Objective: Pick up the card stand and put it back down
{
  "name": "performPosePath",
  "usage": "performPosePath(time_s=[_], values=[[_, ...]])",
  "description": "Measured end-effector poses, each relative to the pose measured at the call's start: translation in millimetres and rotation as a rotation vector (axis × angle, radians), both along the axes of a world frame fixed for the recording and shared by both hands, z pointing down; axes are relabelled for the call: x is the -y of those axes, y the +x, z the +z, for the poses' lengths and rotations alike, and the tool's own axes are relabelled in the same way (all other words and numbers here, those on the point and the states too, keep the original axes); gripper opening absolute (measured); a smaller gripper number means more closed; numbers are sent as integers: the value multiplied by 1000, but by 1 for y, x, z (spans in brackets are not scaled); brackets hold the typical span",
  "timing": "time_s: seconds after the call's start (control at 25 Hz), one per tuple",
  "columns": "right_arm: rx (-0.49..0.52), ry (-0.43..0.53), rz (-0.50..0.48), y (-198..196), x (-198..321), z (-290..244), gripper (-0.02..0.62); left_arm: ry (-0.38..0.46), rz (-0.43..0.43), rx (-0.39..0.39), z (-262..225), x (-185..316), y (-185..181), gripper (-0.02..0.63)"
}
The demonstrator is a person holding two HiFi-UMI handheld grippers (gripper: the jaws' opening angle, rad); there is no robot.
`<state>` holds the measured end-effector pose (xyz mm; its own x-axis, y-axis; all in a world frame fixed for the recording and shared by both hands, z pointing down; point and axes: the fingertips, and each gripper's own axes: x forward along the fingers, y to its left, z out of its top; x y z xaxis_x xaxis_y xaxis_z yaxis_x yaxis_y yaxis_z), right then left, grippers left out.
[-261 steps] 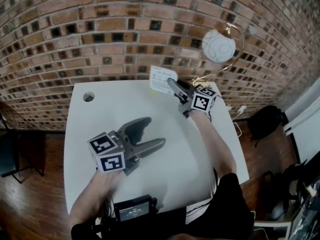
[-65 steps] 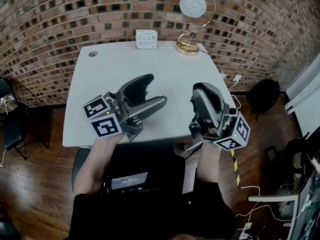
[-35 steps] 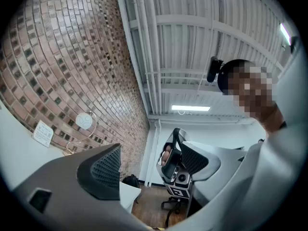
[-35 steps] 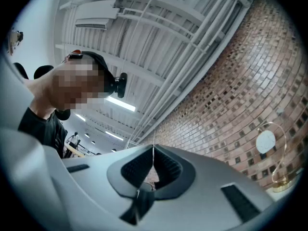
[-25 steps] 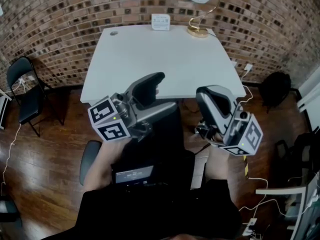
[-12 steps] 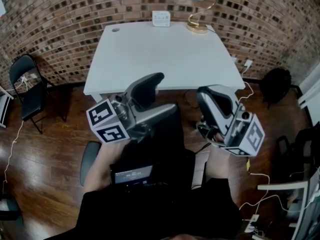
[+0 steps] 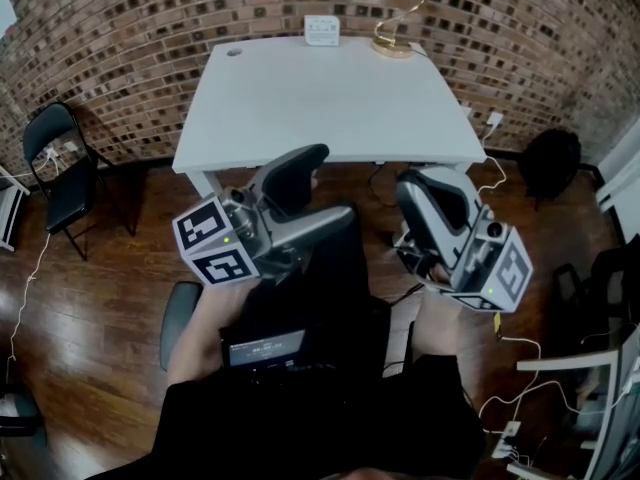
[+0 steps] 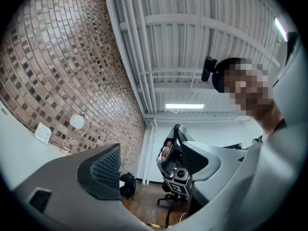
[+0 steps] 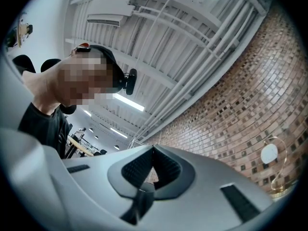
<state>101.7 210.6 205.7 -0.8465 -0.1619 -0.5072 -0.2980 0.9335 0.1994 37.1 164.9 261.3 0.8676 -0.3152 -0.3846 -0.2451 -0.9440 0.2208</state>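
**Well back from the table: both grippers empty, card stand at the far edge**

Between the fingers of the left gripper (image 7: 328, 183) there is only air. Its jaws stand wide apart, and its own view shows just the room beyond them. The right gripper (image 7: 432, 183) has its jaws pressed together with nothing caught between the pads. Both are held over the wooden floor, on the near side of the white table (image 7: 330, 108), and both tilt upward.

From the fingers, the card stand (image 7: 321, 30) lies at about 12 o'clock, with the whole tabletop in between. It stands against the brick wall (image 7: 150, 18) at the table's far edge. Its broad face seems to run from 9 to 3 o'clock along that edge, though it is too small to be sure. The left gripper lines up almost directly below the stand and looks slightly the nearer. For the right gripper the stand lies nearer 11 o'clock.

This fits either a stand waiting to be lifted or one already set back down.

A gold-arc lamp (image 7: 392, 13) stands just beside the stand, at its 3 o'clock. A dark bag (image 7: 550, 163) sits on the floor at 2 o'clock from the right gripper, and its contents cannot be seen. No open container shows.
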Motion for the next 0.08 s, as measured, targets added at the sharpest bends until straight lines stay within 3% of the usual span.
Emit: performPosePath(time_s=[0.08], values=[[1,-1,0,1,-6,0,17,1,1,0,-1,-6,1,387]])
